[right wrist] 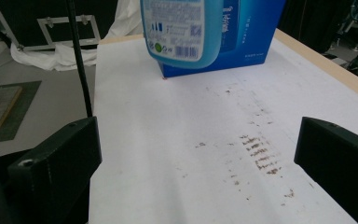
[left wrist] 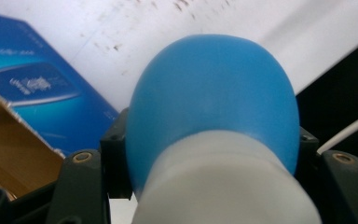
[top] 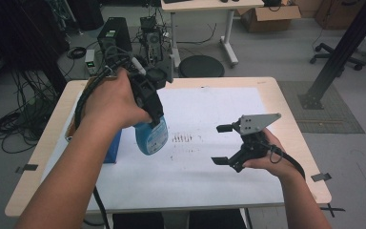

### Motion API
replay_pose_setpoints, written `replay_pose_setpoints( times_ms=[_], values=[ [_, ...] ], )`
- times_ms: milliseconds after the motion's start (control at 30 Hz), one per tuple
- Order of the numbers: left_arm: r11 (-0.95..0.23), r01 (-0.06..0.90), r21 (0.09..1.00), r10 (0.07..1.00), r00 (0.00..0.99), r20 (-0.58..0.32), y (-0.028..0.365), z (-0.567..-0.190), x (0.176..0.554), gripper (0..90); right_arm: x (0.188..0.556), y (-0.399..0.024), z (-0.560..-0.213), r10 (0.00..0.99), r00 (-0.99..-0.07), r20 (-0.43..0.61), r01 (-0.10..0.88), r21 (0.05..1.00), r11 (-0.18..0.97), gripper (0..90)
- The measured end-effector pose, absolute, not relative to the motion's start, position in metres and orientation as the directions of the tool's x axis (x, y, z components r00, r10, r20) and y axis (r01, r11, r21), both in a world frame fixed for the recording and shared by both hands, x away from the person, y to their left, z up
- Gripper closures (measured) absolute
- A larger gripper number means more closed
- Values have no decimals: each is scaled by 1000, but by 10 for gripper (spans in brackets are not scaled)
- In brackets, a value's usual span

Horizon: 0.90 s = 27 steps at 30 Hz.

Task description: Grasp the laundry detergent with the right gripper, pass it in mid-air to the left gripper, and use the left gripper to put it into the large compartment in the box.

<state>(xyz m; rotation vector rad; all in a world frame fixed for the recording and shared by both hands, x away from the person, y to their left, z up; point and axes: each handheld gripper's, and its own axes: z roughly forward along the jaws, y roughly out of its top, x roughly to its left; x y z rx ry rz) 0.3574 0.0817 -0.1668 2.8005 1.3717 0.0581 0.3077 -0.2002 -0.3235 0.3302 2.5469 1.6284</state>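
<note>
From the high view, your left gripper (top: 148,102) holds the blue spray bottle (top: 151,137) up over the white paper (top: 209,167), left of the brown marks (top: 183,139); your hand hides its top. Your right gripper (top: 223,144) is wide open, holding nothing. In the left gripper view, the bottle (left wrist: 212,100) looks smooth and round (its neck blurry), squeezed between the jaws. In the right gripper view, the bottle's (right wrist: 186,28) top is cut off before the blue box (right wrist: 247,42).

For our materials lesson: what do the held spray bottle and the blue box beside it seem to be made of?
Spray bottle: probably plastic; translucent blue body with a smooth sheen and a printed label.
Blue box: likely cardboard with a glossy printed coat; its torn edge shows a brown inside.
</note>
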Motion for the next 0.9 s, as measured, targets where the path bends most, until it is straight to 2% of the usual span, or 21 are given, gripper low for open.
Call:
replay_pose_setpoints(
  times_ms=[400, 900],
  values=[
    [-408, 912, 37, 913, 407, 24, 123, -141, 382, 381, 310, -216, -322, 260, -965, 46, 158, 891, 425, 6],
    [-246, 968, 57, 969, 245, 32, 153, -100, 393, 381, 319, -224, -318, 283, -958, 34, 168, 871, 462, 7]
  ],
)
